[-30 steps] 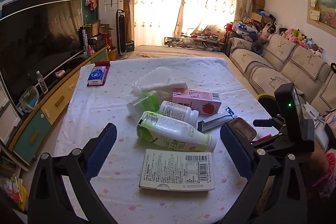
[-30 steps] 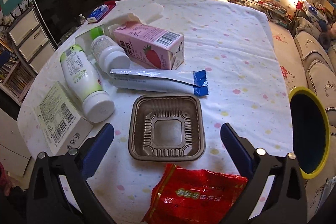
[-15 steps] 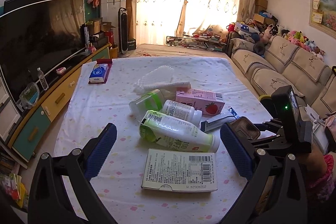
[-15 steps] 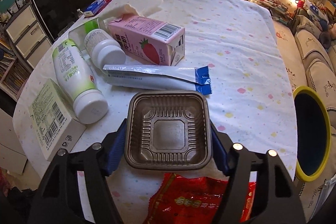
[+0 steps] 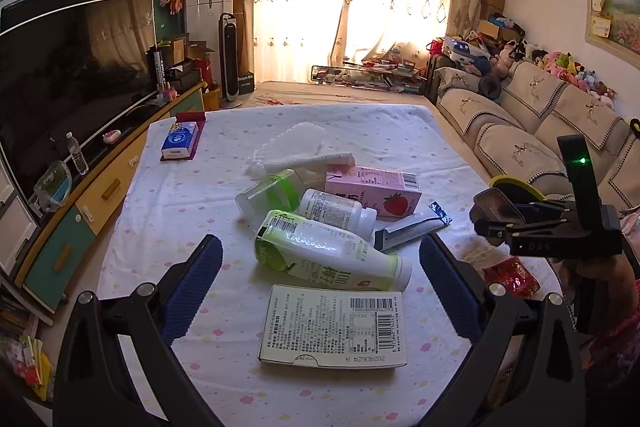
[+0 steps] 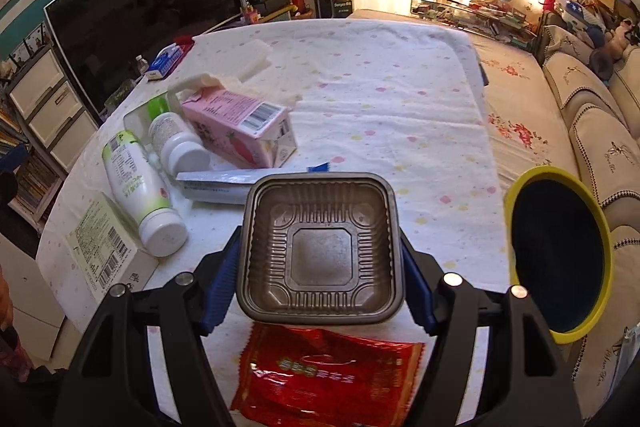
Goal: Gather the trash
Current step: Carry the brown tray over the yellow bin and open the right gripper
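Note:
My right gripper [image 6: 320, 259] is shut on a brown plastic tray [image 6: 320, 247] and holds it above the table, over a red snack wrapper [image 6: 324, 375]. In the left wrist view the right gripper [image 5: 496, 215] holds the tray [image 5: 498, 205] at the table's right edge, near the yellow-rimmed bin [image 5: 516, 183]. The bin [image 6: 560, 255] stands right of the table. My left gripper [image 5: 320, 279] is open and empty above a flat white box [image 5: 334, 327] and a green-and-white bottle [image 5: 328, 251].
On the flowered tablecloth [image 5: 360, 131] lie a pink strawberry carton [image 5: 374, 189], a white pill bottle [image 5: 336, 207], a clear bottle [image 5: 268, 193], a silver-blue sachet [image 5: 412, 227], white foam [image 5: 296, 149] and a tissue pack [image 5: 180, 141]. TV left, sofa right.
My right gripper closed on the brown tray and lifted it off the table, uncovering more of the red wrapper. My left gripper rose and drew back slightly, staying open.

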The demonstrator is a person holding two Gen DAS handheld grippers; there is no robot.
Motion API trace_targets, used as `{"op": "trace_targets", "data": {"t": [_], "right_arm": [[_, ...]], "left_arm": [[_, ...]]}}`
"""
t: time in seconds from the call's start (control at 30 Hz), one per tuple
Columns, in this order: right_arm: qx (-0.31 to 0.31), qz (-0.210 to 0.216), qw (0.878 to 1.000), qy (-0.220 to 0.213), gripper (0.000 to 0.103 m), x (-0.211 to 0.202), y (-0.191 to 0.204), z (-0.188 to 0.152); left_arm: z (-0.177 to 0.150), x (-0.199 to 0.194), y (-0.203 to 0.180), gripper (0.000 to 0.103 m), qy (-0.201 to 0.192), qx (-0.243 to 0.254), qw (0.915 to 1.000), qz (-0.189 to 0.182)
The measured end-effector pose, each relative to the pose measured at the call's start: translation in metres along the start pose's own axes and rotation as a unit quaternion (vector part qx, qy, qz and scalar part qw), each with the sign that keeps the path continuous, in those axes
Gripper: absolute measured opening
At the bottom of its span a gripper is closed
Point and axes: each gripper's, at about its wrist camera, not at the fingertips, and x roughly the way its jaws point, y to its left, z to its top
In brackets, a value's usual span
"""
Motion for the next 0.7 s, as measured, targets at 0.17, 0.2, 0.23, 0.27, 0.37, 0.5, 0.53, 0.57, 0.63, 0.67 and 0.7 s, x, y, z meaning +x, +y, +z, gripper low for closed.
{"op": "trace_targets", "data": {"t": [0.17, 0.2, 0.23, 0.27, 0.37, 0.5, 0.53, 0.57, 0.63, 0.67, 0.7], "right_arm": [[0.065, -0.05, 0.997, -0.009, 0.067, -0.005, -0.069, 0.008], [0.08, -0.064, 0.995, -0.009, 0.067, -0.004, -0.086, 0.008], [0.095, -0.076, 0.993, -0.007, 0.067, -0.003, -0.102, 0.008], [0.112, -0.089, 0.99, -0.002, 0.067, 0.0, -0.12, 0.007], [0.156, -0.119, 0.98, 0.015, 0.067, 0.012, -0.168, 0.002], [0.198, -0.146, 0.968, 0.046, 0.067, 0.033, -0.219, -0.008], [0.207, -0.149, 0.965, 0.053, 0.067, 0.039, -0.228, -0.01], [0.214, -0.153, 0.963, 0.062, 0.067, 0.045, -0.238, -0.013], [0.225, -0.157, 0.959, 0.076, 0.068, 0.055, -0.252, -0.019], [0.229, -0.157, 0.957, 0.081, 0.068, 0.06, -0.257, -0.022], [0.231, -0.158, 0.956, 0.085, 0.068, 0.064, -0.261, -0.024]], "left_arm": [[0.001, 0.004, -0.007, 0.097, 0.005, 0.006, 1.0, -0.005], [0.002, 0.005, -0.009, 0.097, 0.005, 0.008, 0.9999, -0.007], [0.002, 0.006, -0.011, 0.097, 0.006, 0.011, 0.9999, -0.01], [0.002, 0.007, -0.014, 0.097, 0.007, 0.014, 0.9998, -0.012], [0.004, 0.012, -0.023, 0.097, 0.011, 0.023, 0.9995, -0.021], [0.004, 0.021, -0.039, 0.097, 0.02, 0.038, 0.9986, -0.031], [0.004, 0.024, -0.044, 0.097, 0.024, 0.041, 0.9982, -0.036], [0.004, 0.027, -0.048, 0.097, 0.027, 0.045, 0.9978, -0.04], [0.004, 0.032, -0.058, 0.097, 0.033, 0.054, 0.9969, -0.047], [0.003, 0.034, -0.063, 0.097, 0.035, 0.059, 0.9965, -0.049], [0.003, 0.036, -0.067, 0.097, 0.038, 0.064, 0.9959, -0.051]]}}
